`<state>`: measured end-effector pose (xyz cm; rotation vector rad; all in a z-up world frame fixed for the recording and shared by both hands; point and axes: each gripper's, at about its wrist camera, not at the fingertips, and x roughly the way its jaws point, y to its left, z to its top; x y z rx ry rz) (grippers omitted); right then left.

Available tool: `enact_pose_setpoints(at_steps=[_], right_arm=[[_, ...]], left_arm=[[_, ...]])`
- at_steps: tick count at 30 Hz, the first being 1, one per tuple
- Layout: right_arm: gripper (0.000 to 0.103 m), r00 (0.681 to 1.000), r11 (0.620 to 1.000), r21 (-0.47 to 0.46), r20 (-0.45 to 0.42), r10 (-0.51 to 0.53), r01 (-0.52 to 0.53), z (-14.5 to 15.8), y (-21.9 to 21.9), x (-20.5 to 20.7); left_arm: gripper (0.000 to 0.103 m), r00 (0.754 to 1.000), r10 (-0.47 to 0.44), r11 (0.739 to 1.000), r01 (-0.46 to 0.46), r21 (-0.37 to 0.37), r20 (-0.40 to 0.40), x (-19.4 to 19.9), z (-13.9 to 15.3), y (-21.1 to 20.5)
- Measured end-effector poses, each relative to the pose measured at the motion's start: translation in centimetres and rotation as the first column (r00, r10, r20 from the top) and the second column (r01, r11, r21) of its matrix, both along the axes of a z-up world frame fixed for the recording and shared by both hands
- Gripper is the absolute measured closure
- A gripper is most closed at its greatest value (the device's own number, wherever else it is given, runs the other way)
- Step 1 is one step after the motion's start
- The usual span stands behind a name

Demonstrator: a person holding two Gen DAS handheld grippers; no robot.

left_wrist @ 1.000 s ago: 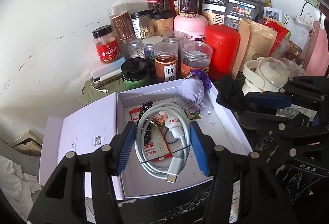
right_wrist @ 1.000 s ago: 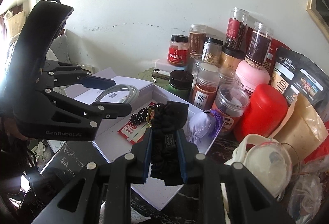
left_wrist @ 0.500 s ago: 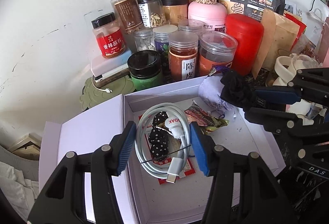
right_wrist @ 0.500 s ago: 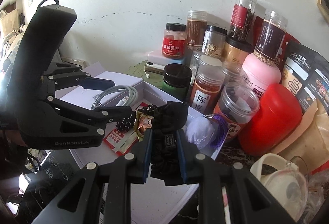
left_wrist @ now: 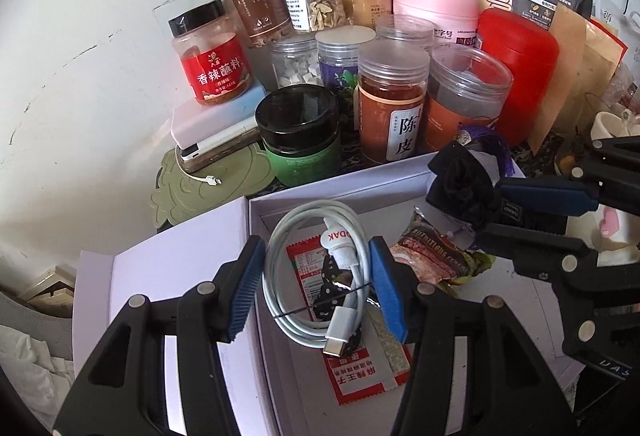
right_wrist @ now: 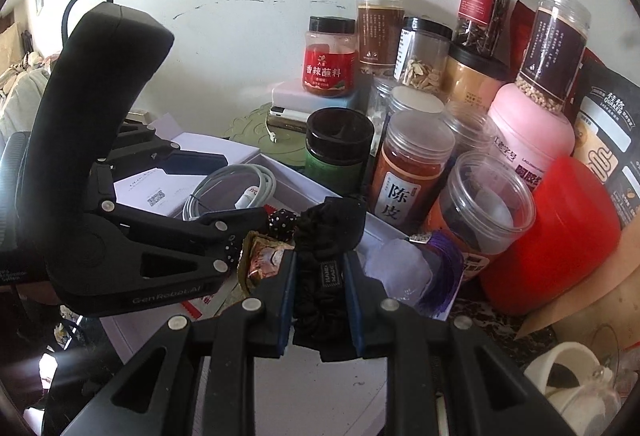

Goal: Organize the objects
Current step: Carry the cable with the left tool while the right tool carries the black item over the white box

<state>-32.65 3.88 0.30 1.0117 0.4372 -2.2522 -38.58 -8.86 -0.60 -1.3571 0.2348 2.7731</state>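
A coiled white charging cable (left_wrist: pixel 316 272), bound by a thin black tie, is pinched between 2 blue fingers (left_wrist: pixel 386 290) above the left half of an open white box (left_wrist: pixel 340 191), its silver plug pointing toward the box's near edge. A black ruffled scrunchie (right_wrist: pixel 324 256) with a small woven label is clamped upright between 2 fingers (right_wrist: pixel 286 300) over the box's far right corner.

Dark marbled tabletop (left_wrist: pixel 536 151), crowded: open white box (left_wrist: pixel 352 179) up front, green mat (left_wrist: pixel 224 179) beside it, jars (left_wrist: pixel 390 107) and red canister (left_wrist: pixel 520 75) packed behind
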Motion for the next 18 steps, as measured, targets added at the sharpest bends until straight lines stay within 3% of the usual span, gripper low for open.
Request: enact_pose_setpoints(at_steps=[18], right_arm=[[0.08, 0.997, 1.0, 0.008, 0.081, -0.017, 0.016, -3.1, -1.3, -3.3]], left_arm=[[0.051, 0.995, -0.016, 1.0, 0.015, 0.014, 0.098, -3.4, -3.4, -0.7]])
